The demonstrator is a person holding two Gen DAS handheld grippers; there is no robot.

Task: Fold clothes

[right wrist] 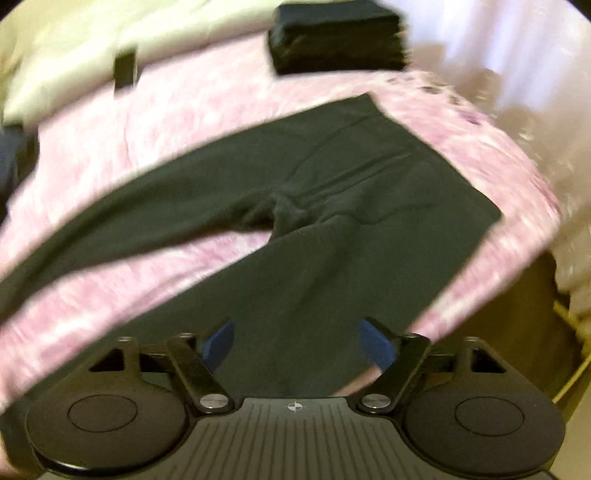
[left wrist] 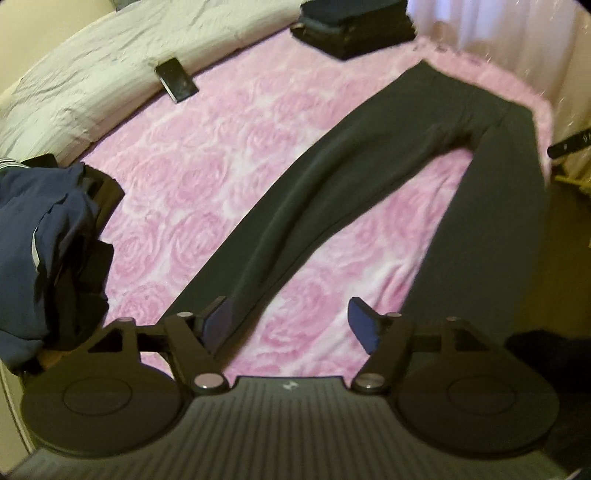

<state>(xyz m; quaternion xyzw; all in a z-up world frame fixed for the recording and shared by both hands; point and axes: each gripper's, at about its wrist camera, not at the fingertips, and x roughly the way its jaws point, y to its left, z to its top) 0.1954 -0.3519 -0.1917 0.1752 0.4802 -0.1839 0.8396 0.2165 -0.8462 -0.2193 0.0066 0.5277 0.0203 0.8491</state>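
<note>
We hold both grippers above dark leggings (left wrist: 369,177) spread flat on a pink bed (left wrist: 229,147), left fingers (left wrist: 216,321) and right fingers (right wrist: 373,339) spread, gripping nothing. The legs fork toward us; the waistband points away, toward a folded stack (left wrist: 354,26).

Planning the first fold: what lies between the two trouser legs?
Only bare pink blanket between the legs of the dark trousers, clearest in the left wrist view.

Blurred and cut-off parts of a bed scene

The right wrist view is motion-smeared; the black leggings (right wrist: 295,206) lose one leg end at the left edge. In the left view, a navy garment pile (left wrist: 48,251) runs offscreen.
</note>
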